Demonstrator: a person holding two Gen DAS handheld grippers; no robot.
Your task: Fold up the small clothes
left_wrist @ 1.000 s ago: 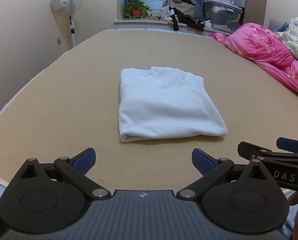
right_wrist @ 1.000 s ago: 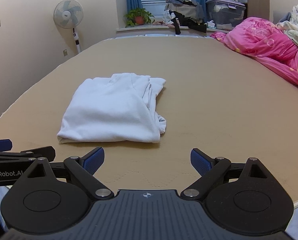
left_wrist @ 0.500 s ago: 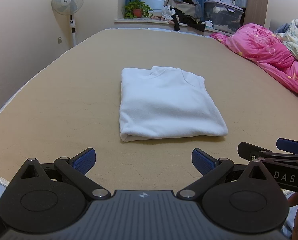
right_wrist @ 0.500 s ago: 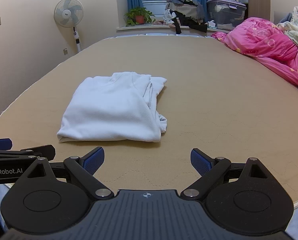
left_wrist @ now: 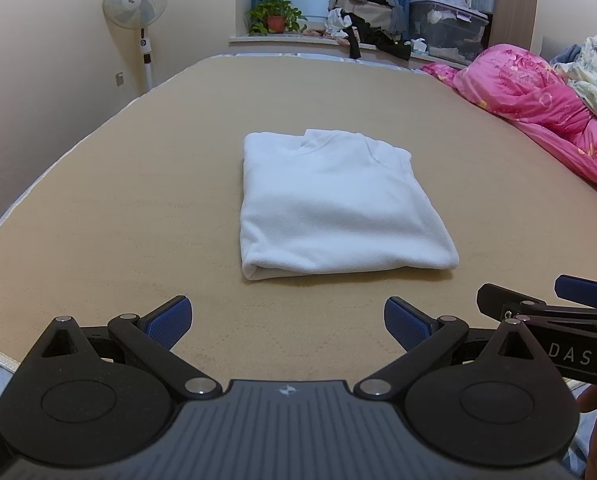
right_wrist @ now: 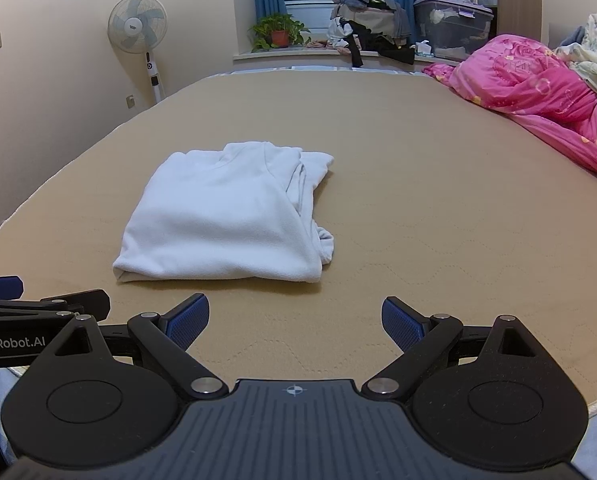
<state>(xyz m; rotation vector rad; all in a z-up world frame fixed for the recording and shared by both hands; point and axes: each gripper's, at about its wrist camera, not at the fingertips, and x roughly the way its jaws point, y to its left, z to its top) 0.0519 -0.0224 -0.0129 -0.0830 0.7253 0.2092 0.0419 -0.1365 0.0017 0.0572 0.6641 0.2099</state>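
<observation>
Left wrist view: the white garment [left_wrist: 338, 204] lies folded into a compact rectangle near the middle of the tan mattress [left_wrist: 118, 208], well ahead of the left gripper [left_wrist: 285, 318]. The jaws stand wide apart with nothing between them. The right gripper [left_wrist: 546, 300] shows at the right edge, also clear of the cloth. Judgement: the fold appears complete. The next move calls only for a tidy-up or a new item.

Right wrist view: the right gripper [right_wrist: 294, 316] has its jaws spread and empty, held short of the garment [right_wrist: 226, 216]. Loose layers bunch along the garment's right edge, the one untidy side. If tidied, it calls for a low pinch there. Open mattress lies all around. The pink quilt [right_wrist: 538, 92] sits well apart at the right, and the mattress's near edge lies just under the grippers.
</observation>
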